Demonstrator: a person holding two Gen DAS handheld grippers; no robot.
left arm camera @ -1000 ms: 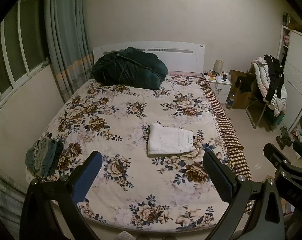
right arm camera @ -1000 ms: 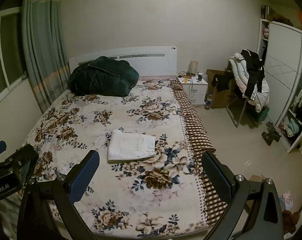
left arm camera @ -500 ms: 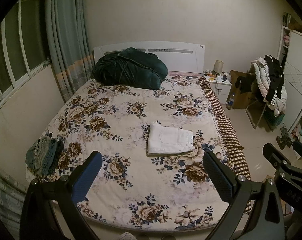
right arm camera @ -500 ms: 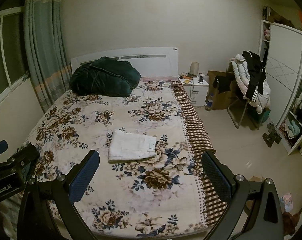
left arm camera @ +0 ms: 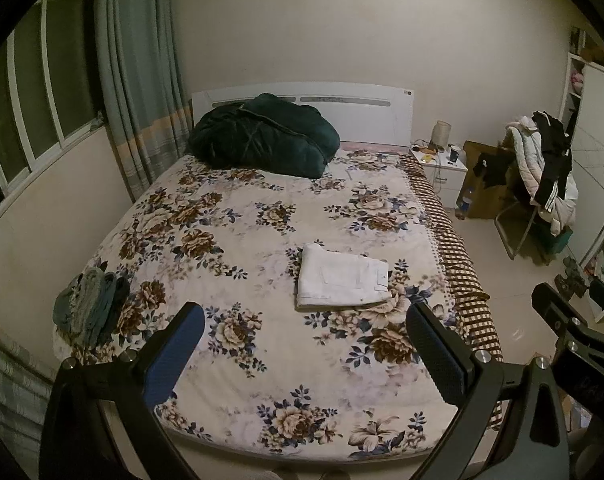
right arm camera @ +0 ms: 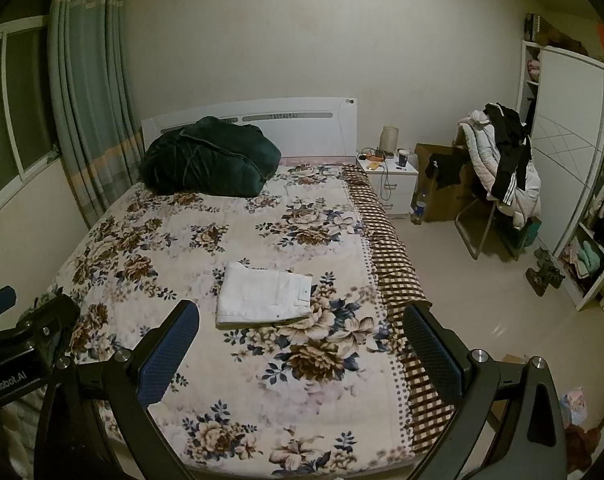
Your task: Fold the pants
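White pants (left arm camera: 341,277) lie folded into a flat rectangle on the floral bedspread (left arm camera: 230,240), right of the bed's middle; they also show in the right wrist view (right arm camera: 264,294). My left gripper (left arm camera: 305,350) is open and empty, held back over the foot of the bed, well short of the pants. My right gripper (right arm camera: 302,350) is open and empty, also back at the foot. The right gripper shows at the right edge of the left wrist view (left arm camera: 573,320). The left gripper shows at the left edge of the right wrist view (right arm camera: 22,332).
A dark green duvet bundle (left arm camera: 262,136) lies at the headboard. A pile of grey-green clothes (left arm camera: 90,308) sits at the bed's near left corner. A nightstand (right arm camera: 391,180), a cardboard box (right arm camera: 441,188) and a clothes-laden chair (right arm camera: 497,176) stand to the right, with a wardrobe (right arm camera: 569,184) beyond.
Both grippers have drifted very slightly; the view shifted a little. The pants have not moved and both grippers stay open.
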